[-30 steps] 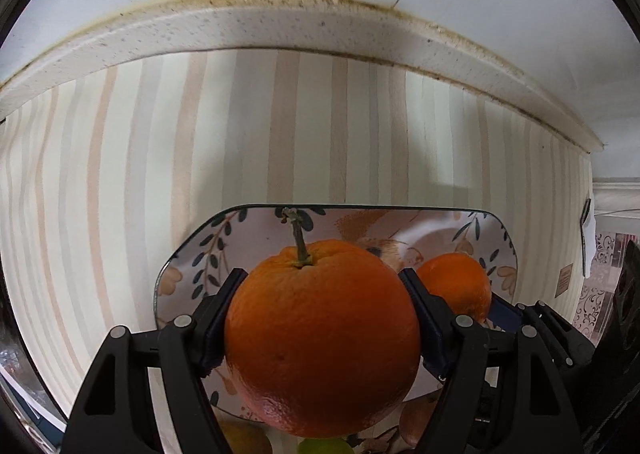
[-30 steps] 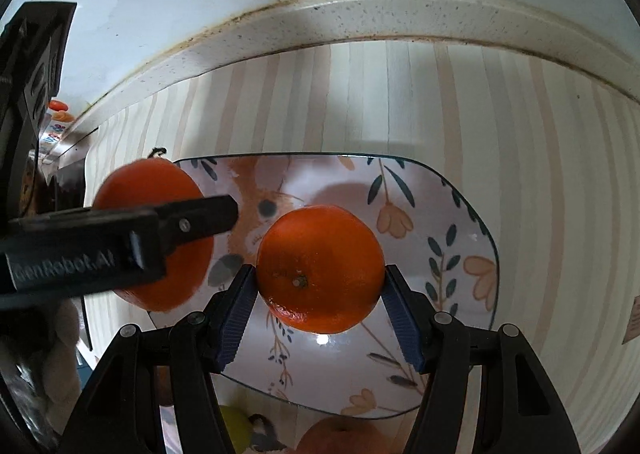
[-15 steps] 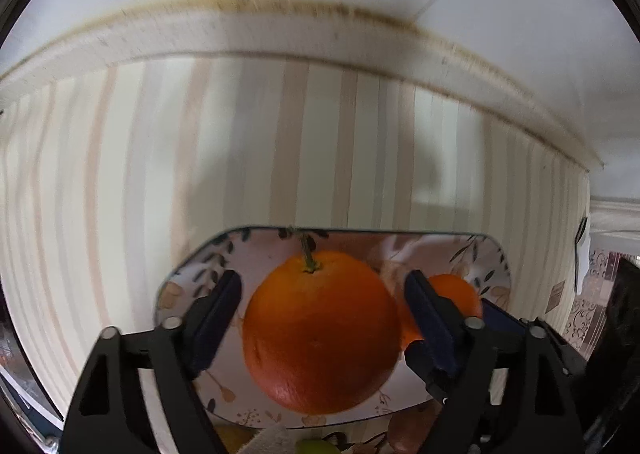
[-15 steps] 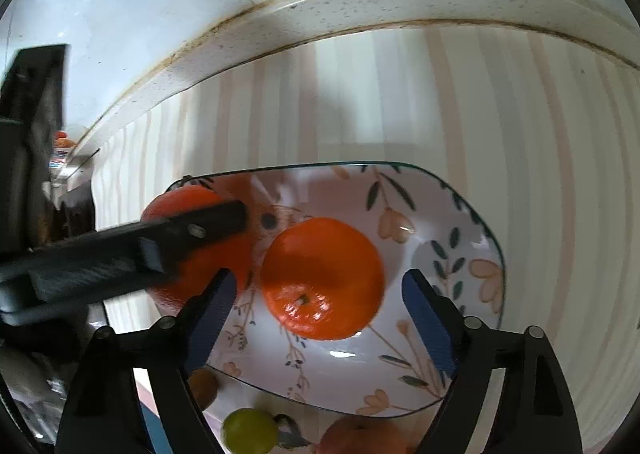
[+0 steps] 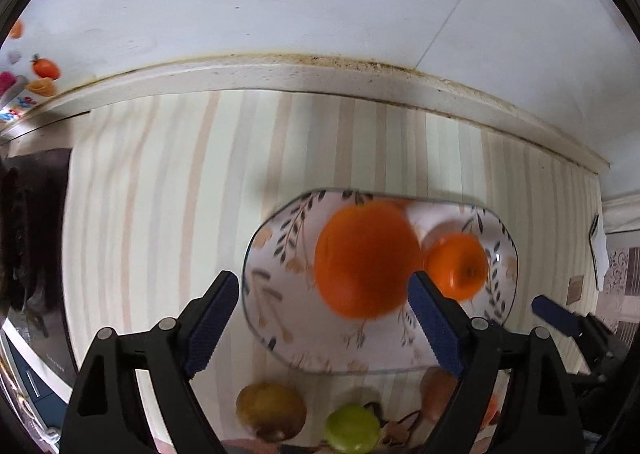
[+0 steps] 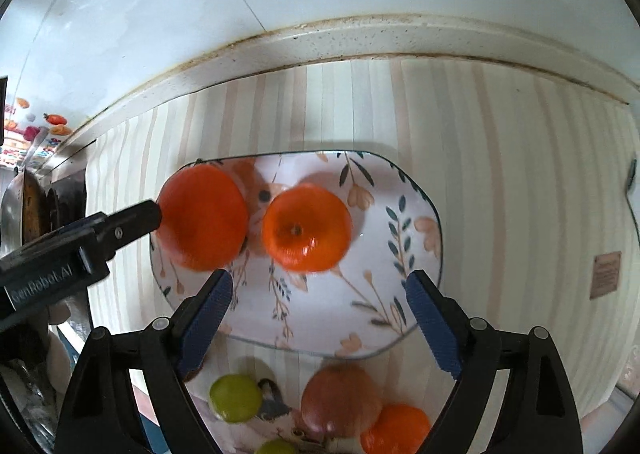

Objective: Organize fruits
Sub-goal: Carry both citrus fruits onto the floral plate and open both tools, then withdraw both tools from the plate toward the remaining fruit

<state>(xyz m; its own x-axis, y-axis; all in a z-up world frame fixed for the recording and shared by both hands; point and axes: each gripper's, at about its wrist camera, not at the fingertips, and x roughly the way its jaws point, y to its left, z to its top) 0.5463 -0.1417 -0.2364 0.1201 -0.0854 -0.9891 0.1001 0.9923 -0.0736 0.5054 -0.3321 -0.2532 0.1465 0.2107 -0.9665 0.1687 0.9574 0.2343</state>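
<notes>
We have two oranges, large point(image 6: 202, 217) and small point(image 6: 307, 228), resting on the floral plate point(image 6: 416, 209). Our left gripper point(image 5: 326, 324) and right gripper point(image 6: 318, 320) are both spread and empty. Green fruit point(image 6: 235, 398) and others below the plate remain unsorted.

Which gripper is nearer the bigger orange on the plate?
Left. The left gripper is open just short of the bigger orange, one finger reaching its side. The right gripper, also open, faces the smaller orange beside it.
</notes>
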